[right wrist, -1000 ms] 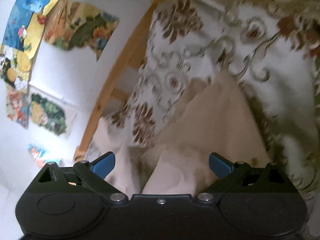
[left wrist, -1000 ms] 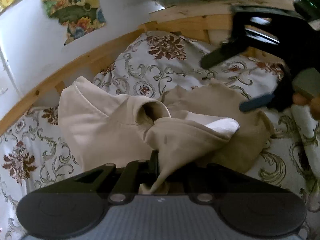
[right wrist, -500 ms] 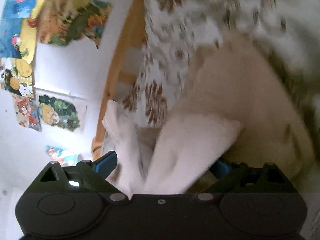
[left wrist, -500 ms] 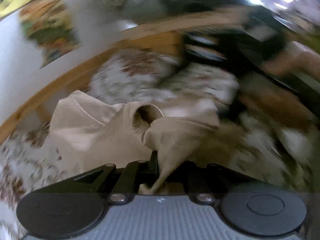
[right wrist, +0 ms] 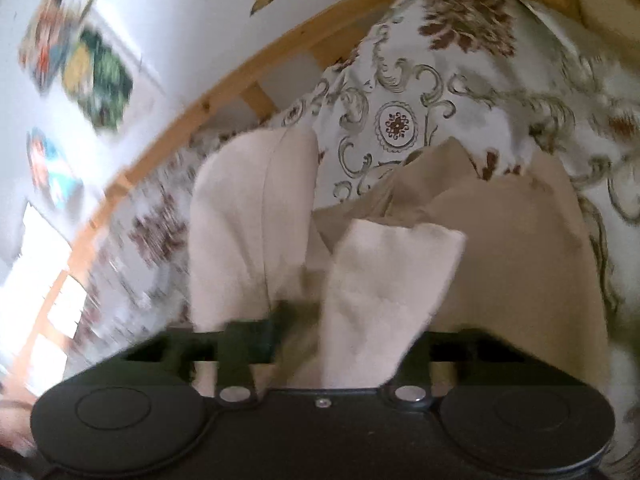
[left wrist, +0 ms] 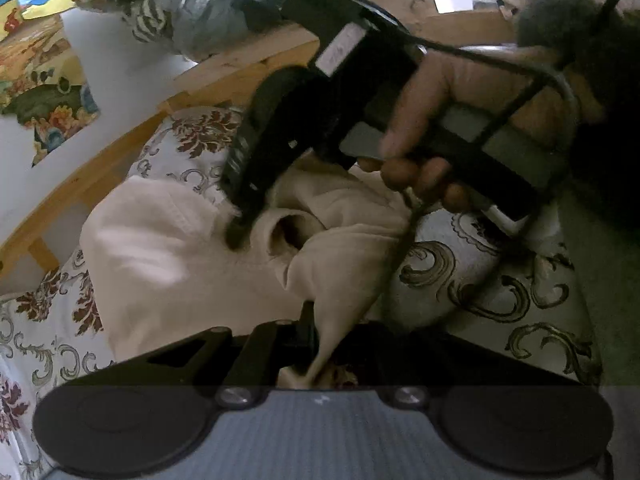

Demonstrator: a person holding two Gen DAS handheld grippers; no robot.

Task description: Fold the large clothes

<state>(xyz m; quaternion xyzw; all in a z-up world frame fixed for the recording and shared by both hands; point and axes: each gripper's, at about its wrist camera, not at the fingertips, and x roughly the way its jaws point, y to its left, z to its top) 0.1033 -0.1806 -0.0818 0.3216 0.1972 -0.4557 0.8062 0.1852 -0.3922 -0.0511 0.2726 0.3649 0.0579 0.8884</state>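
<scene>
A beige garment lies crumpled on a floral bedspread. My left gripper is shut on a pulled-up fold of it near the bottom of the left wrist view. A person's hand holds my right gripper, whose tip rests on the garment beside a round opening in the cloth. In the right wrist view the right gripper has its jaws closing, with a pale flap of the garment bunched between them. The cloth hides its right finger.
A wooden bed frame runs along a white wall with colourful posters. A heap of grey and striped cloth sits behind the headboard. A black cable hangs from the right gripper across the garment.
The right gripper's jaws went from wide apart to narrow around the pale flap, and it rolled. In the left wrist view it came in from the right over the garment. The left keeps its hold.
</scene>
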